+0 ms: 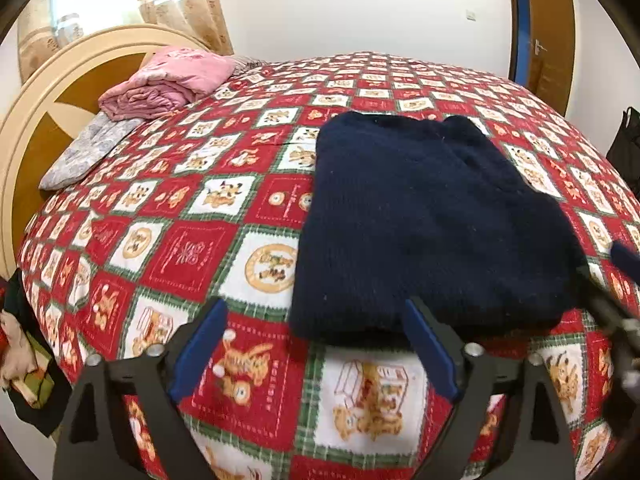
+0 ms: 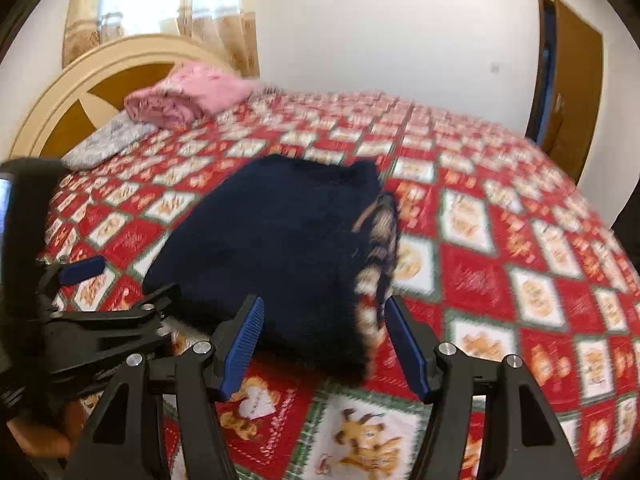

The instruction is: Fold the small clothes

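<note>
A dark navy knitted sweater (image 1: 432, 216) lies folded on the red checked bedspread (image 1: 192, 252). In the right wrist view the sweater (image 2: 272, 240) shows a beige striped part (image 2: 380, 248) at its right edge. My left gripper (image 1: 316, 340) hovers open over the sweater's near left corner, pads apart from the cloth. My right gripper (image 2: 324, 344) is open too, with the sweater's near edge seen between its fingers; blur hides any contact. The left gripper (image 2: 100, 292) also appears at the left of the right wrist view, and a blue pad of the right gripper (image 1: 624, 260) at the right edge.
A folded pink blanket (image 1: 168, 84) and a grey patterned pillow (image 1: 88, 152) lie by the cream headboard (image 1: 48, 92). A wooden door (image 1: 552, 32) stands at the back right. Clothes (image 1: 24, 360) hang off the bed's left side, and a black bag (image 1: 628, 148) is at the right.
</note>
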